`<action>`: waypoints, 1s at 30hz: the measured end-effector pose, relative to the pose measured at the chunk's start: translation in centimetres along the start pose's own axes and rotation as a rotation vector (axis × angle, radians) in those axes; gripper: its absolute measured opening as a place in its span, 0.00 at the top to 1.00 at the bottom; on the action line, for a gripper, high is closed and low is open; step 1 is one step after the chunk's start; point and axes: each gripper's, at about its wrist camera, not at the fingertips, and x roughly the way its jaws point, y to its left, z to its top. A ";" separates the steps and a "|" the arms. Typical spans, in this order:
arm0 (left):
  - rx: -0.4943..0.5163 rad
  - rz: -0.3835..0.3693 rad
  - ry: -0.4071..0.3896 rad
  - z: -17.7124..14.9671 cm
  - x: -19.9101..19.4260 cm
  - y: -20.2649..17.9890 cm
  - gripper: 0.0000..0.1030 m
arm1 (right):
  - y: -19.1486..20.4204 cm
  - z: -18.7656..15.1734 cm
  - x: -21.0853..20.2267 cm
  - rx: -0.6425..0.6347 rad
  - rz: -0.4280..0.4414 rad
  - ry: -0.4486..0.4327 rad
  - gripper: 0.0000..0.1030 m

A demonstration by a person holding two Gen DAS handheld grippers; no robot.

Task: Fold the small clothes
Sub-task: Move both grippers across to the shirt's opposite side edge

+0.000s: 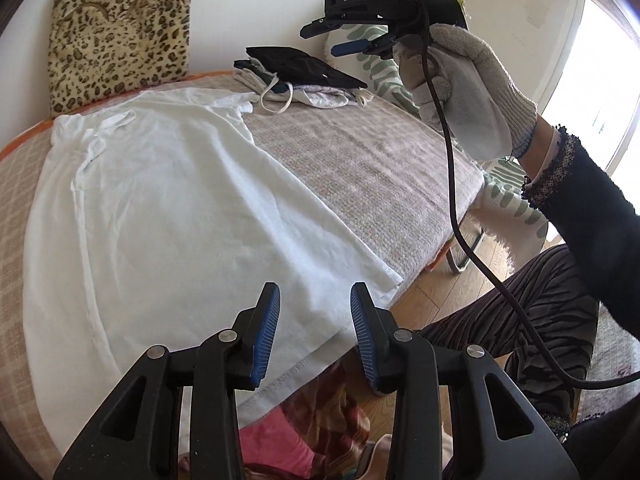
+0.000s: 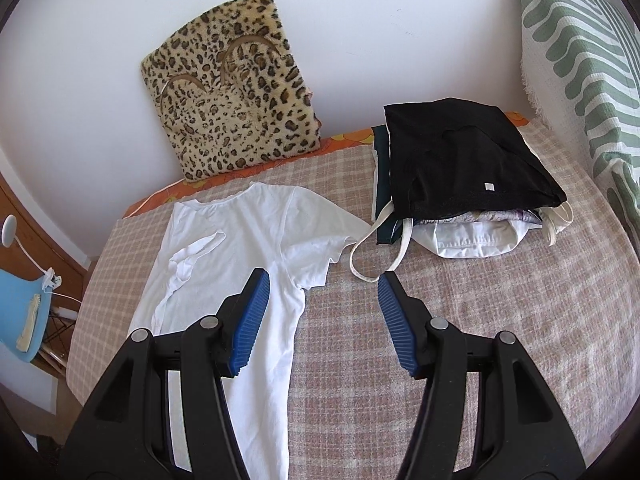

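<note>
"DAS" in raised letters on the black right gripper (image 1: 338,38), gripped by a knit-gloved hand (image 1: 468,88). White cotton T-shirt (image 2: 248,240) lies flat on the checked woven blanket (image 2: 480,320), one sleeve folded in. Folded stack (image 2: 464,184), black garment topmost, small white tag. Fuzzy leopard-print cushion (image 2: 232,112) against the wall. Left gripper (image 1: 315,330): ribbed blue pads parted, empty, over the hem. Right jaws wider, empty.

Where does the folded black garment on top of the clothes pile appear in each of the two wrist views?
Left wrist view: black garment sits upper centre, atop the pile, beyond the white T-shirt.
Right wrist view: black garment sits upper right of centre, atop the same pile.
Shared landmark: leopard-print cushion against the wall, left of the pile in both.
</note>
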 end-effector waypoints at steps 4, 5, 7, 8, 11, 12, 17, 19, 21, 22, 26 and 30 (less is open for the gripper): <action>0.054 -0.010 0.037 0.1 1.9 -1.9 0.66 | -2.2 0.1 -0.2 0.027 0.017 0.003 0.39; 0.074 -0.007 0.046 0.1 2.4 -2.5 0.66 | -2.7 0.1 -0.2 0.032 0.020 0.003 0.39; 0.115 0.007 0.063 0.1 3.3 -3.5 0.60 | -3.8 0.4 -0.3 0.045 0.035 0.004 0.39; 0.140 0.020 0.072 0.1 3.7 -4.0 0.58 | -4.2 0.5 -0.2 0.055 0.043 0.004 0.39; 0.208 0.029 0.096 -0.1 5.1 -5.5 0.54 | -5.3 0.7 -0.1 0.076 0.055 0.010 0.38; 0.226 0.031 0.103 -0.2 5.5 -6.0 0.54 | -5.6 0.8 0.0 0.079 0.054 0.011 0.38; 0.281 0.041 0.127 0.0 7.4 -7.4 0.54 | -6.7 0.6 0.4 0.097 0.064 0.024 0.38; 0.296 0.056 0.136 0.0 8.0 -7.6 0.54 | -7.0 0.5 0.7 0.106 0.069 0.033 0.38; 0.329 0.079 0.124 -0.1 8.3 -7.9 0.54 | -7.4 0.5 1.2 0.126 0.087 0.047 0.38; 0.342 0.088 0.123 0.0 8.5 -8.0 0.54 | -7.5 0.5 1.6 0.137 0.096 0.056 0.38; 0.308 0.062 0.114 0.5 8.6 -7.3 0.56 | -7.1 0.7 3.7 0.149 0.114 0.098 0.38; 0.257 0.042 0.102 1.1 8.5 -6.2 0.80 | -6.7 0.9 6.9 0.183 0.156 0.160 0.38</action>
